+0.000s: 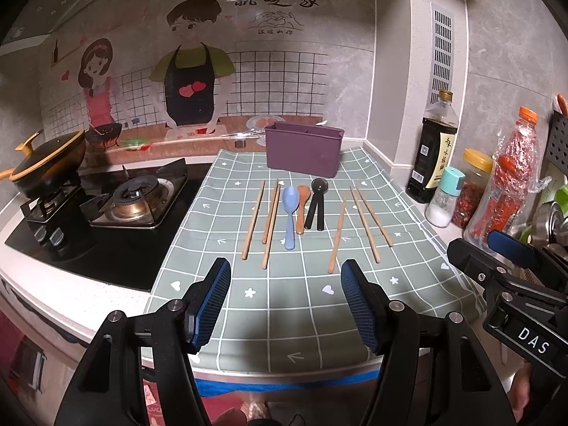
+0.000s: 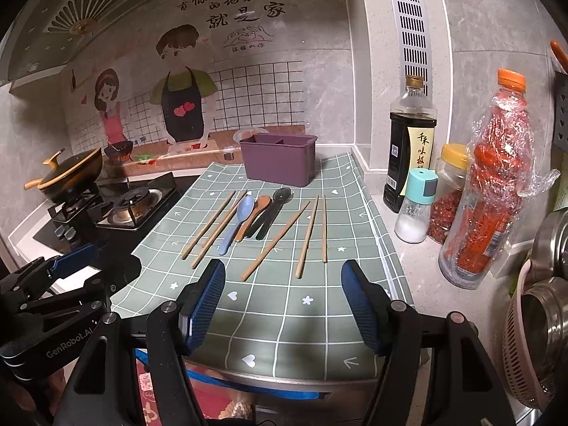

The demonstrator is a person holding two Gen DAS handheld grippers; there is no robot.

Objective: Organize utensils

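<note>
Kitchen corner at night: checked green mat (image 1: pixel 284 305) over the tabletop (image 2: pixel 401 259), gas stove (image 1: pixel 136 202) off to the left, bottles and jars of seasoning to the right. Left hand-held gripper (image 1: pixel 285 301) wide open and holding nothing, poised low above the mat's near edge; right hand-held gripper (image 2: pixel 284 301) likewise wide open and empty, alongside. Straight ahead of both, laid out in a loose row: chopsticks (image 1: pixel 254 220) in two groups, with a blue spoon (image 1: pixel 290 214), a wooden spoon (image 1: pixel 302 207) and a black utensil (image 1: pixel 317 206) between them. Nearly all lying lengthwise, running away from the fingers, handles nearest, so that the open jaws would straddle a shaft crosswise. Beyond the row, farther ahead, a purple divided holder (image 1: pixel 303 151) standing upright and seemingly empty. Left-hand chopsticks and blue spoon probably nearer the left hand-held gripper; right-hand chopsticks (image 2: pixel 309 236), one of them slanted, likely the closer pick for the right.
</note>
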